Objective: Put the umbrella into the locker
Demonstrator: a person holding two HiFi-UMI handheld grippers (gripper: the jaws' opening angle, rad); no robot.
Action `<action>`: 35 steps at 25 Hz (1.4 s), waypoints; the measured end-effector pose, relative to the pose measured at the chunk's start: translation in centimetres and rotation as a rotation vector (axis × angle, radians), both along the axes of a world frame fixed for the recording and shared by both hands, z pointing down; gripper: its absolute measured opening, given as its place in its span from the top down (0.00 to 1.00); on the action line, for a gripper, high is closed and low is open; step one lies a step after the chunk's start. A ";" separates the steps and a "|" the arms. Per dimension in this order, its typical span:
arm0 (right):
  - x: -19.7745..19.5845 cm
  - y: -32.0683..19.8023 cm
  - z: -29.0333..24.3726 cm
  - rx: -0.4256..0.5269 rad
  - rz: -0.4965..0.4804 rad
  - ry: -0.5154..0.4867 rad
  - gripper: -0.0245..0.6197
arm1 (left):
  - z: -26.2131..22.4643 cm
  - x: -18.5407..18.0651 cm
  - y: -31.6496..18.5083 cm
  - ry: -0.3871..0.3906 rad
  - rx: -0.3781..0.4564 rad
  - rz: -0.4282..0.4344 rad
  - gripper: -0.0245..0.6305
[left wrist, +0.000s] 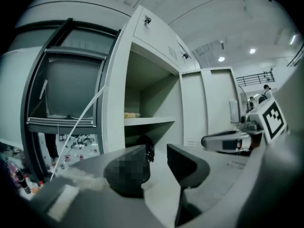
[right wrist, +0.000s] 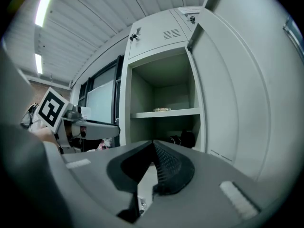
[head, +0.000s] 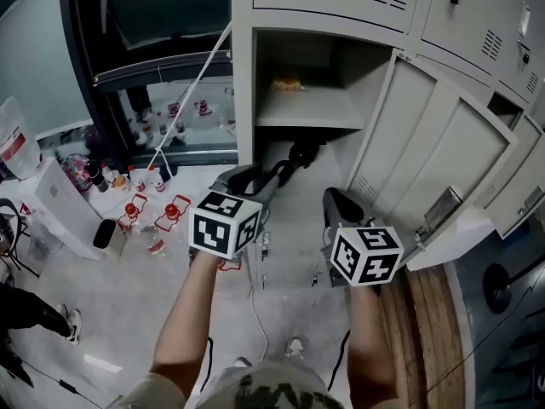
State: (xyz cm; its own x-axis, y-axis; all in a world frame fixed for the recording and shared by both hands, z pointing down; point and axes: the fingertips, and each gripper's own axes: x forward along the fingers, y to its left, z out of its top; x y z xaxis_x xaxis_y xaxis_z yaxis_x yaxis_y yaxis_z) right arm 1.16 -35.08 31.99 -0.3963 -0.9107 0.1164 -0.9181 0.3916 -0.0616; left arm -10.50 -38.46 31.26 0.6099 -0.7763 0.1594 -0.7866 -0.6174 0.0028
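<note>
This is a locker area in a workplace, possibly a lab or testing room. A bank of grey metal lockers [head: 477, 24] with vents and key locks fills the wall. One open locker [head: 366, 79] has a shelf [head: 315, 107] inside. Left of the open locker is a dark glass window [head: 162, 24], and below that window small red-capped bottles [head: 170, 213] stand on the pale floor [head: 111, 305]. Above the open locker, strip lights [right wrist: 45, 6] run along a panelled ceiling [right wrist: 95, 18].
</note>
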 end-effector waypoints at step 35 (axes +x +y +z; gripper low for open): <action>-4.0 5.8 -1.2 0.057 0.051 0.027 0.97 | 1.1 -10.3 5.5 0.017 0.035 -0.024 0.96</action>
